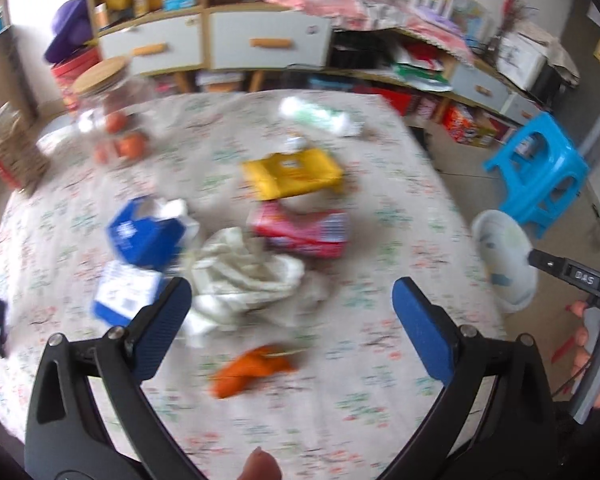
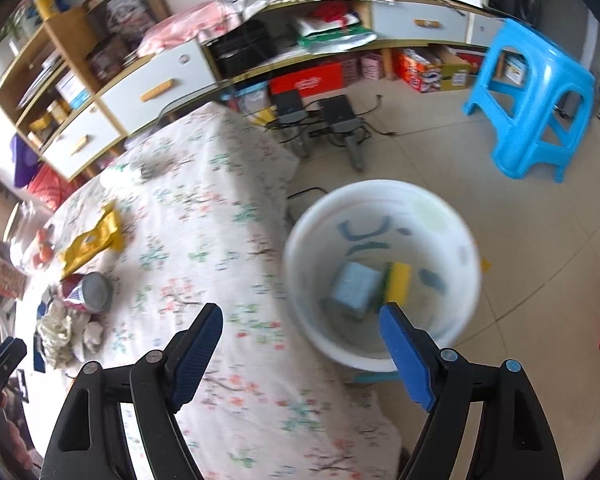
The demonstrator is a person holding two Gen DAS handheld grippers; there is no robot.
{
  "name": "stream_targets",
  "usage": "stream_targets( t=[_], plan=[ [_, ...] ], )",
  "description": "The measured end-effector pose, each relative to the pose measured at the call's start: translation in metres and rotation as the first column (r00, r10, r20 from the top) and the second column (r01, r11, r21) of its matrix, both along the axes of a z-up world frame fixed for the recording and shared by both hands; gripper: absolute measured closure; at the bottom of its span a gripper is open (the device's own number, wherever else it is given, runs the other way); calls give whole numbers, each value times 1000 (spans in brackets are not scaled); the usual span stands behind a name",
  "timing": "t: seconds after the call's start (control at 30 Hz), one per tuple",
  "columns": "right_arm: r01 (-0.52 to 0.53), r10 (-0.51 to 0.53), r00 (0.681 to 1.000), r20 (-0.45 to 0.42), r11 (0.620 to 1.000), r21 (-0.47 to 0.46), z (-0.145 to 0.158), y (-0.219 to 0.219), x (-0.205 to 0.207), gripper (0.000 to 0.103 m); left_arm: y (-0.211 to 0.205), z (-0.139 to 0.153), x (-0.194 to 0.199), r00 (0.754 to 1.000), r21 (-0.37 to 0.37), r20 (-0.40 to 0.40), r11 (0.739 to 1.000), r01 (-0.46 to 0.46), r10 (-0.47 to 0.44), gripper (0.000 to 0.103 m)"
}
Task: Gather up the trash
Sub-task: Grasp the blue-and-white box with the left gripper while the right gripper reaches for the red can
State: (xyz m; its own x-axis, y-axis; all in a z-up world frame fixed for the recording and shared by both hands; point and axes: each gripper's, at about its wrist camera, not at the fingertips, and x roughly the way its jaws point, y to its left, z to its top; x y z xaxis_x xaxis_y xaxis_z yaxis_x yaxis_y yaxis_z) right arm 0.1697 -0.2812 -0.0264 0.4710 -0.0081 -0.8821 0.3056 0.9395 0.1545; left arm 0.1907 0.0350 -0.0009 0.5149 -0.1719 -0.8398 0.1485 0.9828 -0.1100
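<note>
I am holding my left tongs released and empty over the desk, above a crumpled white cloth, blue boxes and an orange scrap. My right tongs are hanging released beside the white bucket on the floor, with trash lying inside.

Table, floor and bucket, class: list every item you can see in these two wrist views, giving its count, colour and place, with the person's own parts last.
tablecloth: one, floral white, covering table
yellow packet: one, table centre
red packet: one, nearer than yellow packet
blue cartons: two, table left
white cloth: one, crumpled, between cartons and red packet
orange scrap: one, near table edge
glass jar: one, wooden lid, far left
bucket: one, white, on floor, holding trash
stool: one, blue, on floor
left gripper: jaws open, empty
right gripper: jaws open, empty
</note>
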Motion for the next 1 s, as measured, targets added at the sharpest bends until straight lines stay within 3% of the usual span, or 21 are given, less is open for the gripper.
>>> stream_targets(
  t=[0.17,0.27,0.4,0.53,0.8,0.9,1.0],
  plan=[
    [-69,69,998,-9,998,-4,-3,39,16,21,49,-18,11,994,-9,-75,996,-84,83,3],
    [-104,104,994,-17,995,-8,-7,63,27,21,78,-31,17,977,-35,-132,984,-176,170,3],
    [-145,144,989,-28,989,-10,-12,90,39,21,114,-42,23,928,-97,-197,935,-340,317,3],
    [-171,171,985,-33,985,-7,-15,112,49,21,126,-49,29,883,-157,-252,884,-441,396,3],
    [-191,190,981,-48,982,-10,-22,136,62,21,125,-75,40,823,-167,-337,831,-530,457,4],
    [-200,199,979,-50,980,-11,-24,142,65,21,131,-77,36,823,-201,-346,821,-534,450,6],
    [-216,215,975,-49,976,-6,-26,149,69,21,133,-75,32,842,-215,-339,837,-504,420,7]
  ],
)
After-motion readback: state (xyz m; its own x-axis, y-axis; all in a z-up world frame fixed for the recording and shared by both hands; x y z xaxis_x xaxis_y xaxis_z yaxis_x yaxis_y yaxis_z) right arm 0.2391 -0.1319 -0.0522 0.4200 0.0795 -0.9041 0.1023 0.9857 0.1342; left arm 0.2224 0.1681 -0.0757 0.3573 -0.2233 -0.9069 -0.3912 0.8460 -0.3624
